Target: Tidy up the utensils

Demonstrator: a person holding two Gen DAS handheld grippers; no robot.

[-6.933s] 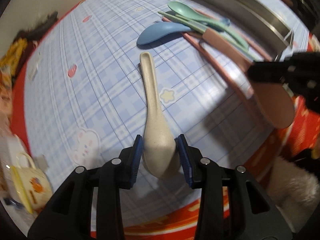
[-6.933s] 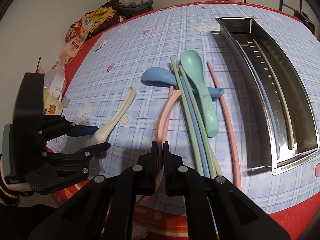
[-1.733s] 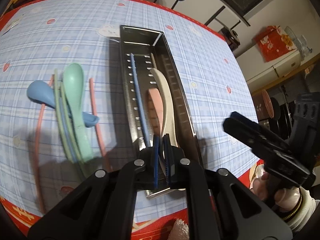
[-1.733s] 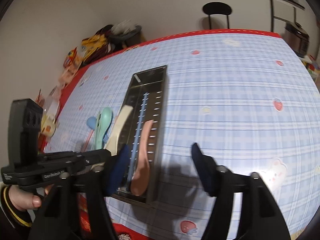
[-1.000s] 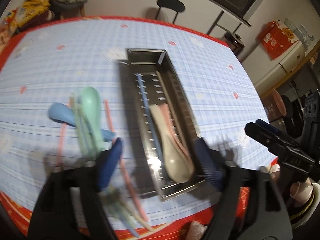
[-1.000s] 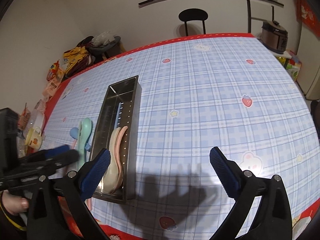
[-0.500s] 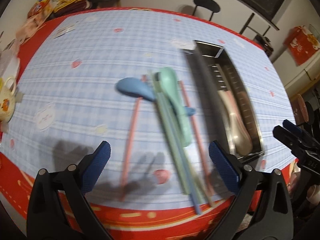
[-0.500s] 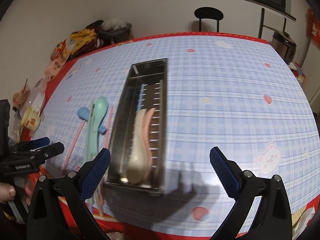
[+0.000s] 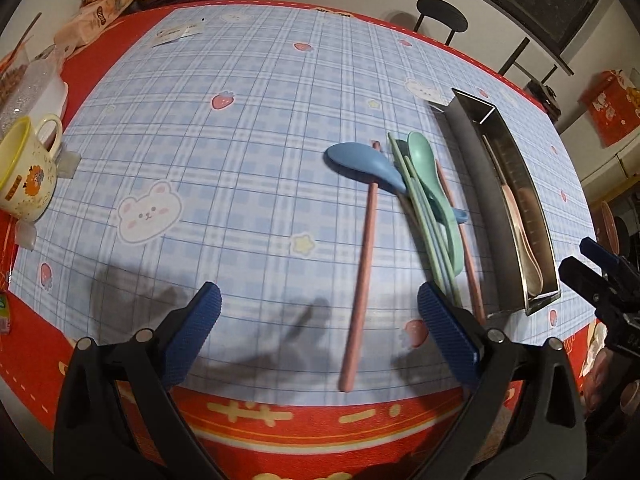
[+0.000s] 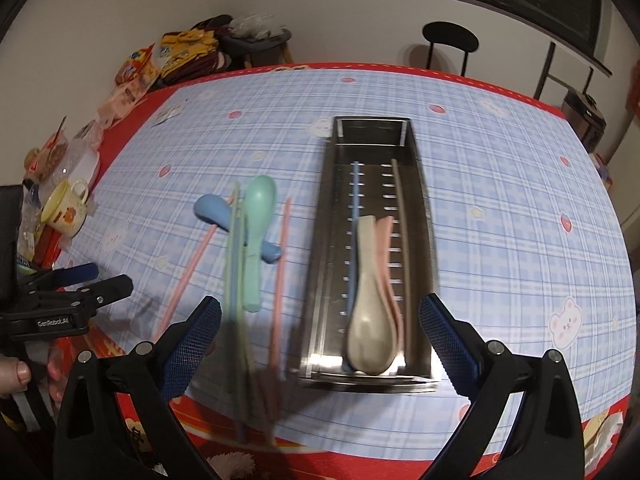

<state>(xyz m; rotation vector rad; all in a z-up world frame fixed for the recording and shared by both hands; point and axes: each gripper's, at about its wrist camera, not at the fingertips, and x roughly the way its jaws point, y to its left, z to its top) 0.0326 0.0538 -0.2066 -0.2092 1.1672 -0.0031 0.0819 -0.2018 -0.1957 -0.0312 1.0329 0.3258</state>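
Up front in the left wrist view, the left claw (image 9: 318,316) stands spread and empty, angled down at the checked worktop (image 9: 224,152); a slim pink chopstick (image 9: 362,272) lies between its pads, smooth blue spoon (image 9: 362,164) and mint spoon (image 9: 432,184) beyond.

From the right wrist, the right claw (image 10: 320,328) gapes empty too; ahead sits the perforated steel tray (image 10: 422,200) with a glossy cream spoon (image 10: 368,312) over a pink spoon (image 10: 387,248).

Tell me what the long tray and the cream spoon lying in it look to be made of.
The tray looks like stainless steel: bright, mirror-like walls with glare and punched slots in the floor. The cream spoon looks like matte speckled plastic, perhaps a wheat-straw blend; it shows no glossy shine, though glazed ceramic cannot be fully excluded.
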